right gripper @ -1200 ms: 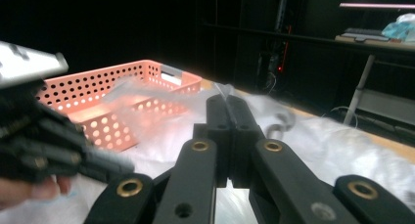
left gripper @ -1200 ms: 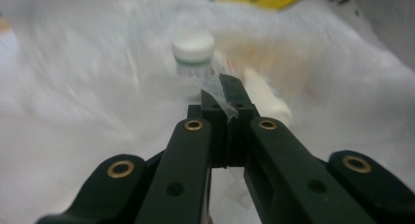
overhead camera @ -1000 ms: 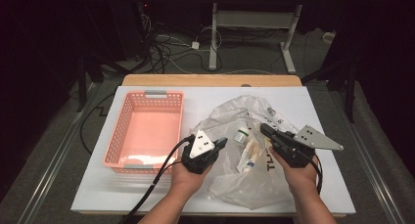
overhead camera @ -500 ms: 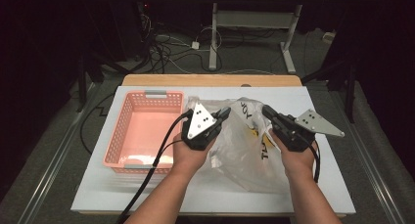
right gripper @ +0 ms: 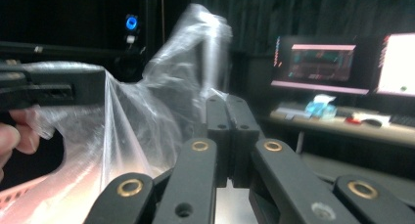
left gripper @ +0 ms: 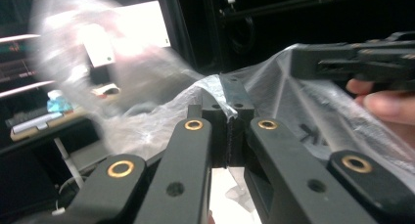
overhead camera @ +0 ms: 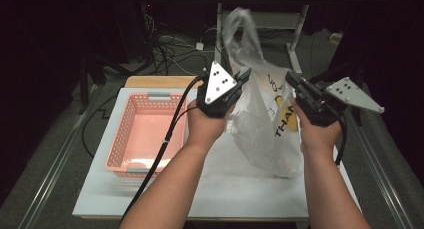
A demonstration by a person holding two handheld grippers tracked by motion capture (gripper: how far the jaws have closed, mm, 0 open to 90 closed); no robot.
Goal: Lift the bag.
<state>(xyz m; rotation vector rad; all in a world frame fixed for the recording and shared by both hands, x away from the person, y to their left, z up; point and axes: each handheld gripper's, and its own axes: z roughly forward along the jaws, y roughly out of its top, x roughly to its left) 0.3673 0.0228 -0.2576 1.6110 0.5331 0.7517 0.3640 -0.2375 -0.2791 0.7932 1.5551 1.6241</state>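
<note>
Both the left gripper (overhead camera: 243, 75) and right gripper (overhead camera: 291, 79) pinch the plastic bag (overhead camera: 267, 124) at frame centre; thin film could slip or tear, spilling contents.

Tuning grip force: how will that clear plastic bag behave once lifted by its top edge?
Probably floppy: the plastic bag sags and creases between the left gripper and right gripper. Likely light; its film stretches taut only near the shut jaws. It may slip, being thin and glossy.

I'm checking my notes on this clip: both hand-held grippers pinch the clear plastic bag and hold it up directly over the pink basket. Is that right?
Not quite. The left hand-held gripper and right hand-held gripper do pinch the plastic bag, but it hangs beside the pink basket, to its right, over the white table. The high view shows this.
</note>
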